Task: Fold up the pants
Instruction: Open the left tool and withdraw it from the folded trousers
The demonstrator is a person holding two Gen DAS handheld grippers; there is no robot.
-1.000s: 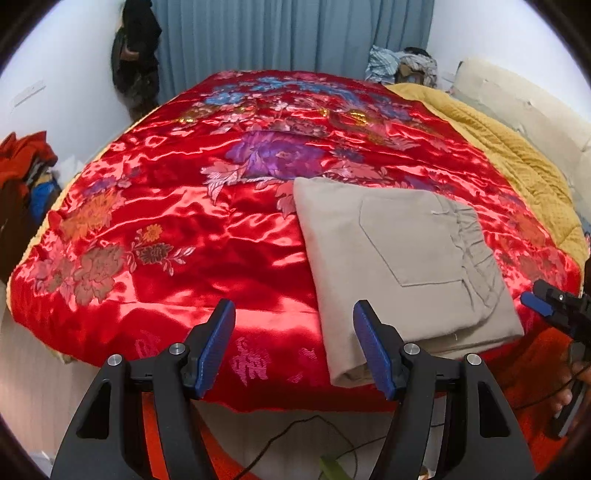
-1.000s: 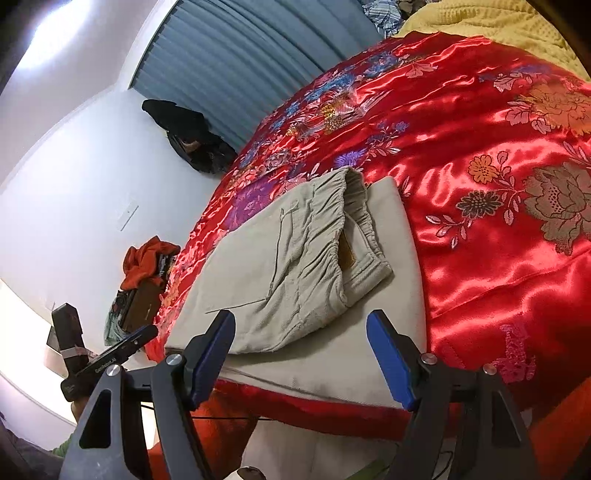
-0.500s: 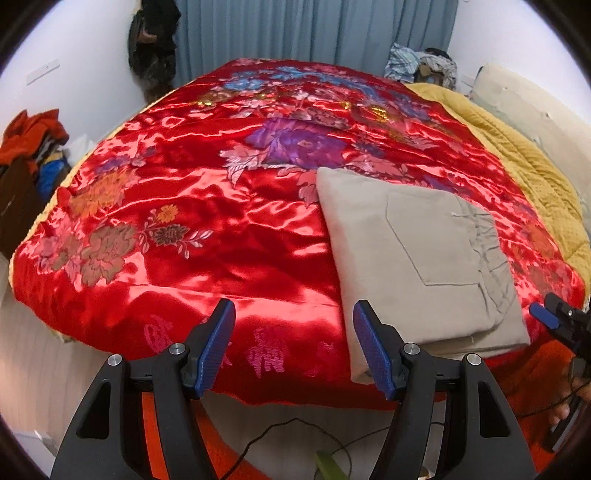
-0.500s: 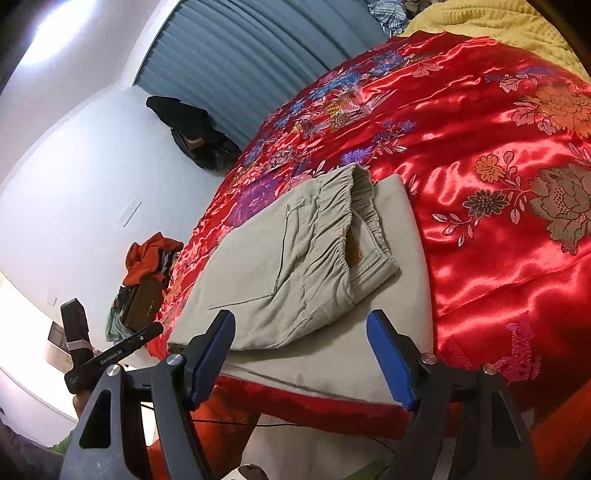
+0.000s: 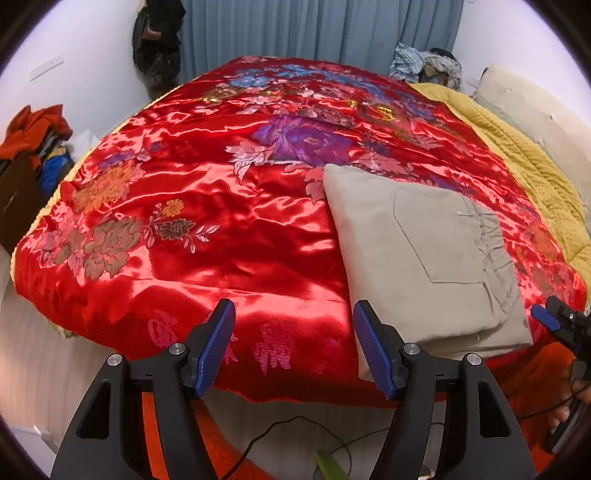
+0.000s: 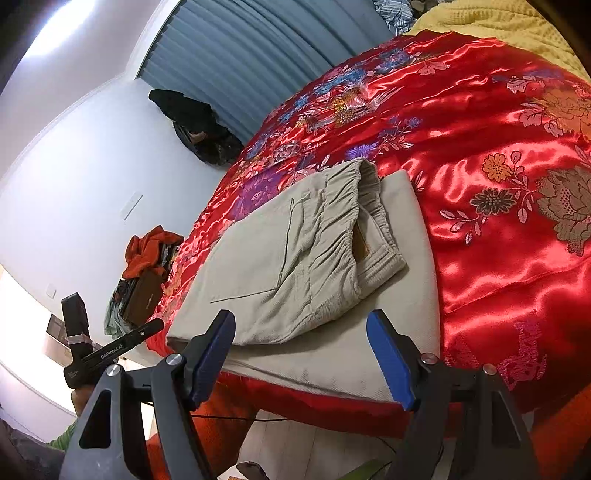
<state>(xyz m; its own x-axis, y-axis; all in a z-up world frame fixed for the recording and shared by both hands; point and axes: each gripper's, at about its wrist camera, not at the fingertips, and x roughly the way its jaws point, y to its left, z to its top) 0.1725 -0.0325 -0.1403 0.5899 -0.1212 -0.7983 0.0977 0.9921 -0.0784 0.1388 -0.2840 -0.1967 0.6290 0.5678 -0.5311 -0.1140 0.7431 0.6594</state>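
We record the folded pants [image 5: 424, 251] lying on the quilt [image 5: 207, 206], at lower right of the left wrist view, close to the quilt's near edge. In the right wrist view the pants [image 6: 295, 266] sit at frame centre, waistband end on top of the lower layers. We place the left gripper [image 5: 293, 347] at bottom centre, in front of the quilt's edge and apart from the pants; the right gripper [image 6: 301, 356] likewise, just before the pants' near edge. Behind the quilt hangs the curtain [image 5: 314, 29], top centre. A clothes pile [image 5: 33, 129] sits at far left; a blanket [image 5: 524, 155] lies at right of the quilt.
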